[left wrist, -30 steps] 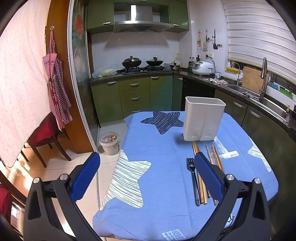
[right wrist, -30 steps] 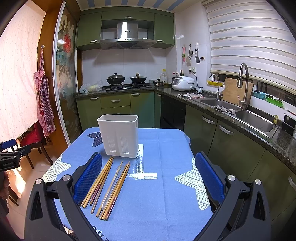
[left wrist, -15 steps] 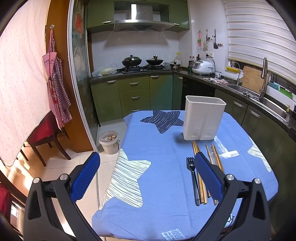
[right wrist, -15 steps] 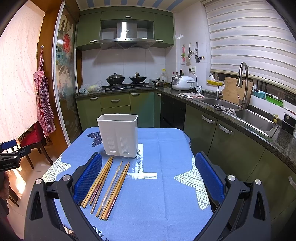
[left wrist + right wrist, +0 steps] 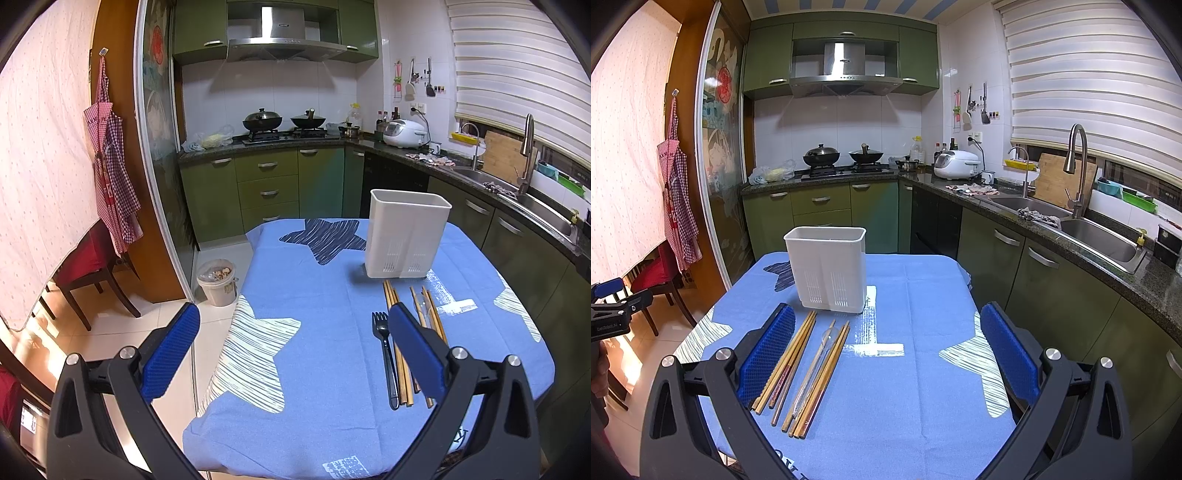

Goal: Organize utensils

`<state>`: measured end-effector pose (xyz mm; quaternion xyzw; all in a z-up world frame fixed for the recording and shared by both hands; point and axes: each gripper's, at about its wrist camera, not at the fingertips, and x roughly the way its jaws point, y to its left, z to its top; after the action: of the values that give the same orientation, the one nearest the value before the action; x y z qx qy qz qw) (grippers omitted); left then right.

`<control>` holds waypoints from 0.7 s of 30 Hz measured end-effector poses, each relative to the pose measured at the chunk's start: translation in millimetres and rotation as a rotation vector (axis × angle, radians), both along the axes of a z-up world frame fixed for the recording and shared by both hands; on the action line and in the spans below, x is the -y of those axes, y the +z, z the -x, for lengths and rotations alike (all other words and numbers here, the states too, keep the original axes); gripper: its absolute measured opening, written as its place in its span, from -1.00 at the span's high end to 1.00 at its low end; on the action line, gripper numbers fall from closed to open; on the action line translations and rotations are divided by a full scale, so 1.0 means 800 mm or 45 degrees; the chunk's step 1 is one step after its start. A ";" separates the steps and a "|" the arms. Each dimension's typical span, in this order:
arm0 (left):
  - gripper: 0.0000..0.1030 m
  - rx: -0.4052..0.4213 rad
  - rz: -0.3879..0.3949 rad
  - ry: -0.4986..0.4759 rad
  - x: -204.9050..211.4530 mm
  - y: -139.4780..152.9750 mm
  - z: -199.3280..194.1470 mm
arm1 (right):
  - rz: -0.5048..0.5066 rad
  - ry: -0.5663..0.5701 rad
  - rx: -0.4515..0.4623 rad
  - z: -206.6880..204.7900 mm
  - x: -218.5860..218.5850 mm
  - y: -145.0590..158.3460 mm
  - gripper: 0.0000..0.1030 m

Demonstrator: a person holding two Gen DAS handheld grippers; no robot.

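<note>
A table draped in a blue cloth with white and dark star shapes is seen from both wrist views, set in a kitchen with green cabinets along two walls and a steel sink under a blind. A white slotted utensil holder stands upright on the far half of the cloth, nothing visible above its rim. Just in front of the holder, a loose row of wooden chopsticks lies flat, pointing roughly toward it, in two bunches close together. A clear slim utensil is laid among the right-hand bunch; what it is cannot be told. A black fork lies on the left edge of the row, tines toward the holder, touching or just beside the nearest chopstick. The left gripper is held above the near left part of the table, jaws spread wide, nothing between them. The right gripper is held over the near edge, jaws likewise wide and empty, its left pad above the chopstick ends
</note>
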<state>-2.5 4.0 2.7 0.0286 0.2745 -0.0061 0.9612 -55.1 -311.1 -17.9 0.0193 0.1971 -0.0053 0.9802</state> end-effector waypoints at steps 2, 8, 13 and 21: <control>-0.89 -0.002 0.000 0.000 0.000 0.000 0.000 | -0.001 -0.002 -0.002 -0.001 0.000 0.000 -0.93; -0.89 0.000 0.000 0.000 0.001 -0.001 0.000 | 0.000 0.004 -0.002 -0.002 -0.001 -0.001 -0.93; -0.89 0.000 0.000 0.000 0.001 -0.001 -0.001 | -0.005 0.001 -0.001 -0.003 -0.001 -0.002 -0.93; -0.89 -0.002 0.000 0.000 0.001 -0.004 -0.001 | -0.006 0.001 -0.006 -0.003 0.000 -0.002 -0.93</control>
<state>-2.0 3.2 -0.8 0.0286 0.2751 -0.0060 0.9610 -52.6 -311.0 -19.9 0.0215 0.1994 -0.0047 0.9797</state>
